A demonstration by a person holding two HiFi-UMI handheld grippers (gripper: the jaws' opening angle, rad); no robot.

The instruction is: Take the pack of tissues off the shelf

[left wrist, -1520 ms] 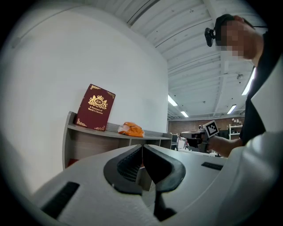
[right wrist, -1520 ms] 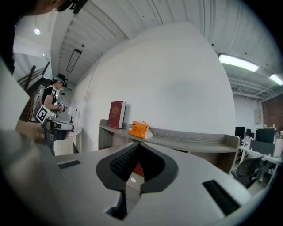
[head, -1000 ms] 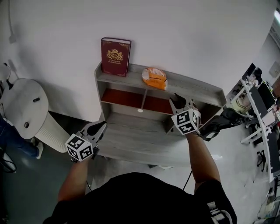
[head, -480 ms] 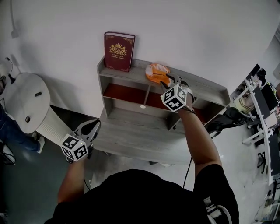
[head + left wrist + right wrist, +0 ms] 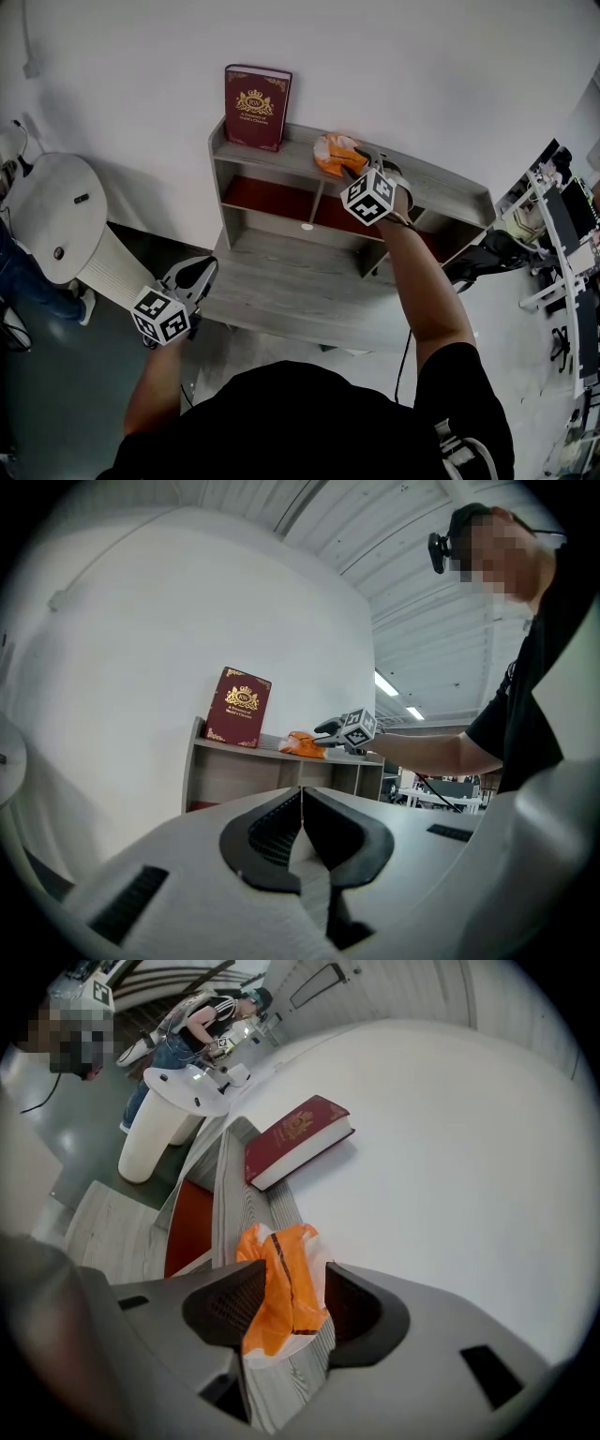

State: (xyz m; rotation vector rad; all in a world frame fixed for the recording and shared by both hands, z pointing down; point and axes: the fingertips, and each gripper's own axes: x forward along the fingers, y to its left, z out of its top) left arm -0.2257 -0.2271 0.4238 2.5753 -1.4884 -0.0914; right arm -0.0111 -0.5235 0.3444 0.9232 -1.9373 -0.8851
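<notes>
right tongs (image 5: pixel 293 1288): opening, tissue pack (image 5: pixel 331 151) between | left tongs (image 5: pixel 302 803): closed | red book (image 5: pixel 256 107): upright, near pack on shelf (image 5: pixel 441 192)

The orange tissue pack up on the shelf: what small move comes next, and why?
Probably close the right gripper on the tissue pack: its jaws, opening now, stand either side of it without pressing, and it lies on the shelf.

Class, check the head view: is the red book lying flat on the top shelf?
No, the book stands upright on the shelf, its back against the wall.
</notes>
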